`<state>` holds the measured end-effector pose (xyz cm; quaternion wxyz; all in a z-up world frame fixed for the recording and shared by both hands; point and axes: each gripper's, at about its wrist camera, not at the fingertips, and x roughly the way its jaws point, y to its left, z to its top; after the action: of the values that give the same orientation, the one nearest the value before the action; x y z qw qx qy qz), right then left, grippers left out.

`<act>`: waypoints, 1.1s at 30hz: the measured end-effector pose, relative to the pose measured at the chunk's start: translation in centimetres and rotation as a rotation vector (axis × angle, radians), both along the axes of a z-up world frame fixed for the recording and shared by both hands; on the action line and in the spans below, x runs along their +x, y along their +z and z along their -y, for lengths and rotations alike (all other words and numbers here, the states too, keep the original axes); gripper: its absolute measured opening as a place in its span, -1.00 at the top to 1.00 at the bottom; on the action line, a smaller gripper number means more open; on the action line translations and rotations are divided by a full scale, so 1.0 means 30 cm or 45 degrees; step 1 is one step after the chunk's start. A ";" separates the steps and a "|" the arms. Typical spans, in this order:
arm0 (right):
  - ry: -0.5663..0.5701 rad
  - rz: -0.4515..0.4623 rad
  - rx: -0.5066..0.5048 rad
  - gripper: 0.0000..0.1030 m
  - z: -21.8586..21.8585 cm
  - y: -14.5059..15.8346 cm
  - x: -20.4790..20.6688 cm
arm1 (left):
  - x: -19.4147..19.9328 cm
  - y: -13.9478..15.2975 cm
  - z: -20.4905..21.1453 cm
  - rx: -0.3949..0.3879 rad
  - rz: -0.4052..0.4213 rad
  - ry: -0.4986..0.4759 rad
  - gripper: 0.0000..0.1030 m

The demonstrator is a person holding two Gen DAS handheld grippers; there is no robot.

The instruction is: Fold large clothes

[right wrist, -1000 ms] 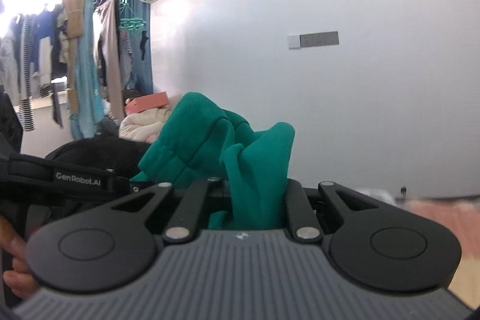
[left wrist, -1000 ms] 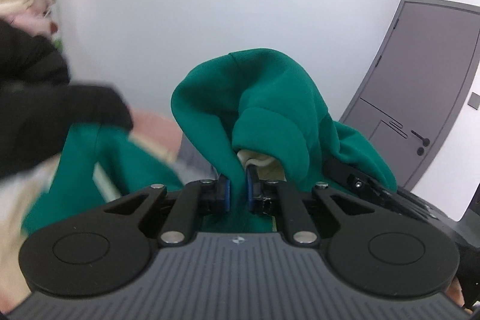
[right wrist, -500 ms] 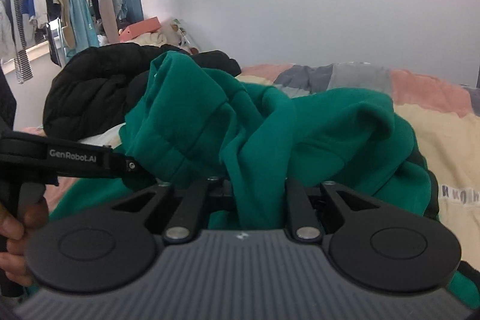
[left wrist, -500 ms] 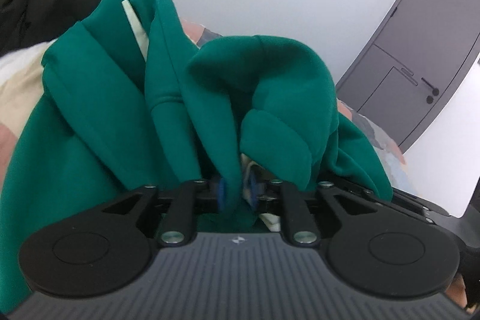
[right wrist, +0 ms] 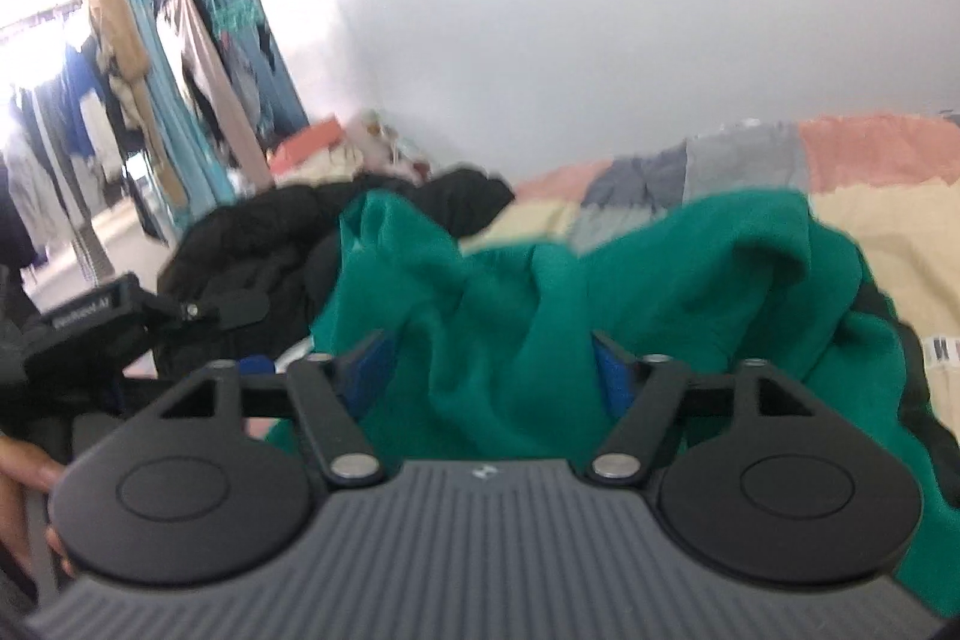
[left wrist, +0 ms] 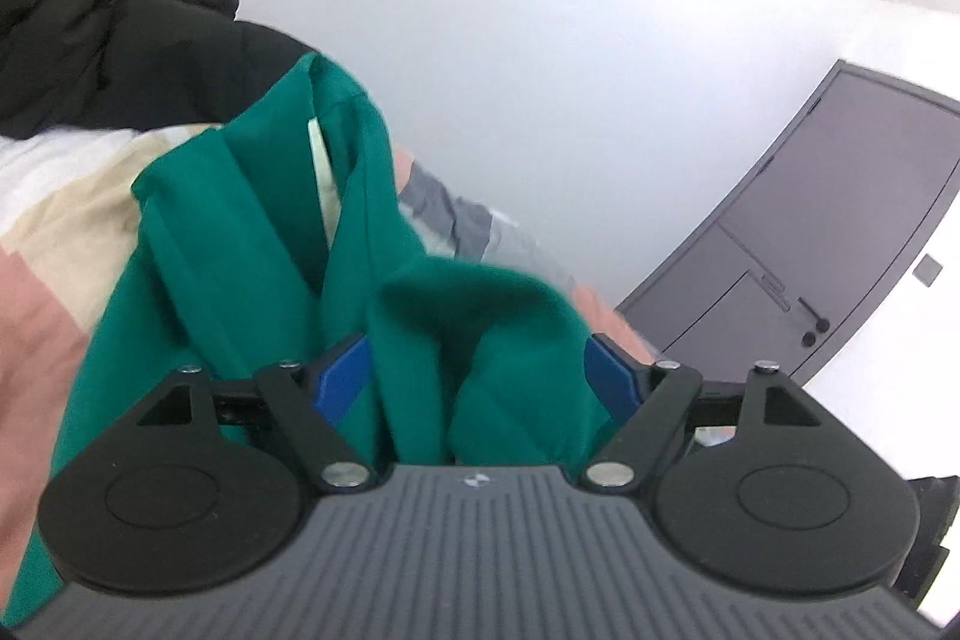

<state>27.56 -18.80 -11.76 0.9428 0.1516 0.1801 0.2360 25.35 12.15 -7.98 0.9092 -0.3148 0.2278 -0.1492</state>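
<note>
A large green sweatshirt [left wrist: 252,244] lies bunched on a patchwork bed cover [left wrist: 54,232]; it also shows in the right wrist view [right wrist: 600,292]. My left gripper [left wrist: 474,370] is open, its blue pads [left wrist: 342,376] spread wide with loose green cloth lying between them. My right gripper [right wrist: 492,364] is open too, blue pads [right wrist: 369,364] apart, green cloth lying between them. The left gripper's body [right wrist: 96,322] shows at the left of the right wrist view.
A black puffy jacket [left wrist: 90,10] lies on the bed beyond the sweatshirt, also in the right wrist view [right wrist: 252,238]. Hanging clothes [right wrist: 150,100] fill the far left. A grey door [left wrist: 828,232] stands at the right. A white wall runs behind the bed.
Both grippers have opened and let go of the green sweatshirt, which has dropped onto the bed. Both views have tilted.
</note>
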 end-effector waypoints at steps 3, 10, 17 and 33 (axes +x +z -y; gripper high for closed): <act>-0.028 0.057 0.016 -0.59 0.017 0.012 0.005 | 0.015 -0.011 0.008 0.020 0.002 -0.006 -0.60; -0.031 0.022 -0.041 -0.59 -0.017 -0.031 0.078 | 0.087 -0.083 0.058 0.009 -0.076 -0.063 -0.60; 0.064 -0.008 0.020 -0.62 -0.057 -0.059 0.154 | 0.104 -0.163 0.086 -0.044 -0.183 -0.071 -0.38; 0.169 0.090 -0.173 0.68 -0.114 -0.004 -0.024 | -0.007 -0.091 0.011 -0.080 -0.139 -0.057 -0.07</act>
<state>26.84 -15.38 -11.88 0.9390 0.0665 0.1720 0.2902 25.14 11.82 -10.69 0.8815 -0.3459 0.2792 -0.1592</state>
